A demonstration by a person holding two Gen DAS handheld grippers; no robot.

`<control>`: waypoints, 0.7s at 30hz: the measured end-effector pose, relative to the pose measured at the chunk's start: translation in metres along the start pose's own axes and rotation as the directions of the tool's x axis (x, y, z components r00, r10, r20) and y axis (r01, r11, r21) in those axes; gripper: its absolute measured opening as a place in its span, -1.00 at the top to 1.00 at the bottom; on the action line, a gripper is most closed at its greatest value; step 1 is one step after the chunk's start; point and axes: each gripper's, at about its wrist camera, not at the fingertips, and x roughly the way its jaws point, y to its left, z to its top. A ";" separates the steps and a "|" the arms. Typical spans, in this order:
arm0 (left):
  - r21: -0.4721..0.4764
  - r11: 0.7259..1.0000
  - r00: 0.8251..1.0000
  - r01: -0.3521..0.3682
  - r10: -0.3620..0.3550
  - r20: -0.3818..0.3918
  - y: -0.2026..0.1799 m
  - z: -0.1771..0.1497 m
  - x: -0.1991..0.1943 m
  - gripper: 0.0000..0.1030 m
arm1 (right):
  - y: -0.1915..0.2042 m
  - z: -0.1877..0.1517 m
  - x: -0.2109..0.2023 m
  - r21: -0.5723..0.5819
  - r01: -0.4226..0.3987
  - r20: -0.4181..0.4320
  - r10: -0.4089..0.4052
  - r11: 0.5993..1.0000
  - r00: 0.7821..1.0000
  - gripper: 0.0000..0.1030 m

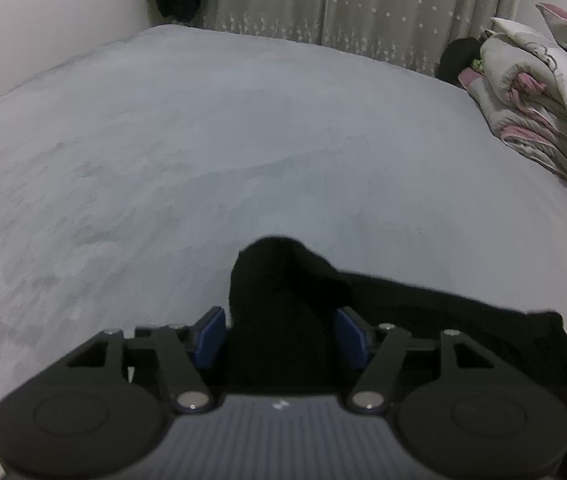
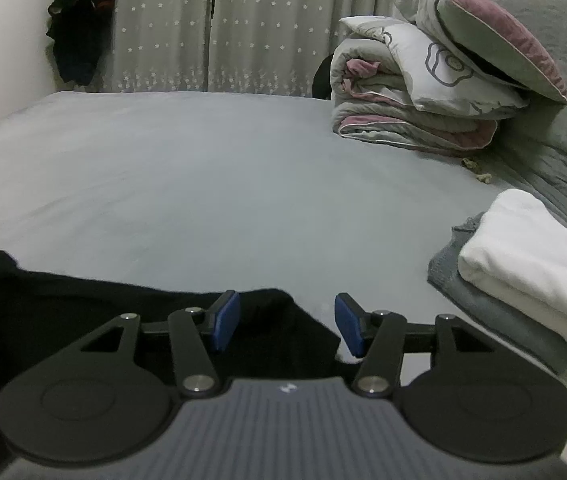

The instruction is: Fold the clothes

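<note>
Black garment [image 2: 83,312] lies between both spread grippers [image 1: 279,336] [image 2: 287,324]; folded white stack [image 2: 531,268] at three o'clock, bedding pile [image 2: 423,92] at one.

Each camera rides close behind its hand-held gripper, tilted down across the bed [image 1: 243,120] toward the curtains [image 2: 243,20] at twelve o'clock. Both share the black garment [image 1: 283,280] and bedding pile [image 2: 423,92] at two o'clock.
</note>
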 end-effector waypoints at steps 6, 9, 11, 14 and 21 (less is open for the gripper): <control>0.024 1.000 0.999 0.016 -0.015 -0.041 0.006 -0.020 -0.019 -0.29 | -0.007 -0.002 -0.023 0.031 -0.020 -0.018 0.021 0.999 1.000 -0.12; 0.012 1.000 0.997 0.029 -0.028 -0.071 0.011 -0.030 -0.026 -0.29 | -0.010 -0.005 -0.034 0.043 -0.030 -0.030 0.031 0.999 0.999 -0.15; 0.006 0.999 0.995 0.039 -0.038 -0.088 0.014 -0.037 -0.030 -0.29 | -0.012 -0.009 -0.042 0.065 -0.048 -0.041 0.050 0.997 0.998 -0.16; 0.012 0.999 0.993 0.051 -0.049 -0.107 0.018 -0.046 -0.037 -0.29 | -0.015 -0.014 -0.052 0.093 -0.066 -0.059 0.071 0.993 0.996 -0.16; -0.010 0.996 0.984 0.092 -0.092 -0.154 0.040 -0.064 -0.055 -0.29 | -0.017 -0.030 -0.075 0.112 -0.094 -0.105 0.106 0.989 0.989 -0.16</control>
